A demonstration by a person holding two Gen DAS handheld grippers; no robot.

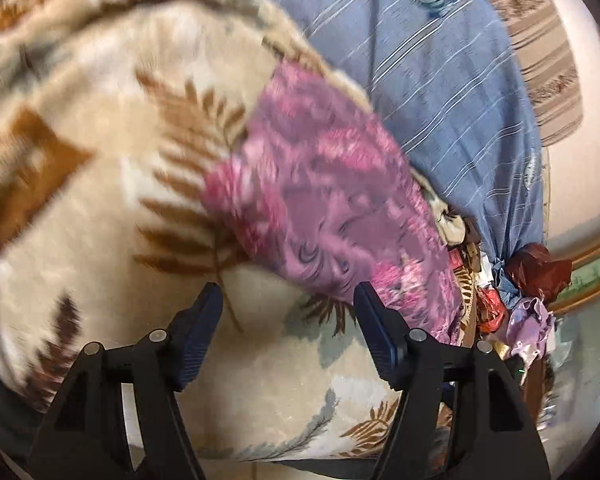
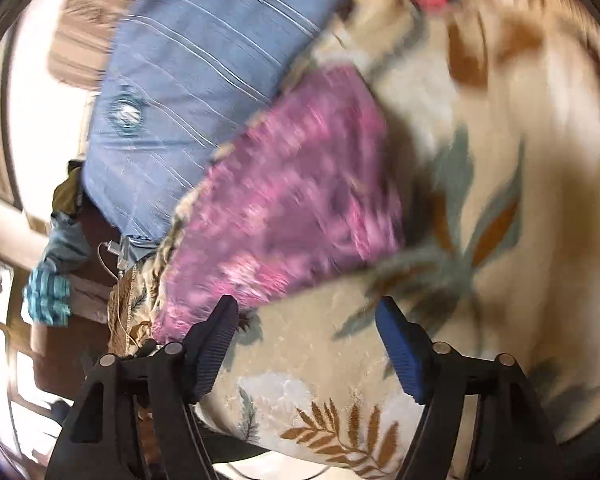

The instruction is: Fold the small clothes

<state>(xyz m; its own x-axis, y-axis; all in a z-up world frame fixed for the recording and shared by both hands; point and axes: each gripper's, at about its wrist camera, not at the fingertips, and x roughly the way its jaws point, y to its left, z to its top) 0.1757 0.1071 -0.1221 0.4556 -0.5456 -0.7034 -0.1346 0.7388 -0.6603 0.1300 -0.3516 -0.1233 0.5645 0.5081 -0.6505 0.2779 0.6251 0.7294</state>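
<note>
A small pink and purple patterned garment [image 1: 320,184] lies flat on a cream blanket with brown leaf prints [image 1: 112,184]. My left gripper [image 1: 288,296] stands open just short of the garment's near edge, nothing between its fingers. In the right wrist view the same garment [image 2: 292,200] lies ahead and to the left, blurred. My right gripper [image 2: 308,308] is open over the blanket [image 2: 500,200], its left finger [image 2: 216,340] close to the garment's near corner, with nothing held.
A blue striped pillow [image 1: 440,92] lies beyond the garment, also seen as the pillow [image 2: 188,80] in the right view. Crumpled clothes and a dark red bag [image 1: 540,268] lie off the bed's edge. A teal striped cloth [image 2: 48,292] hangs at the left.
</note>
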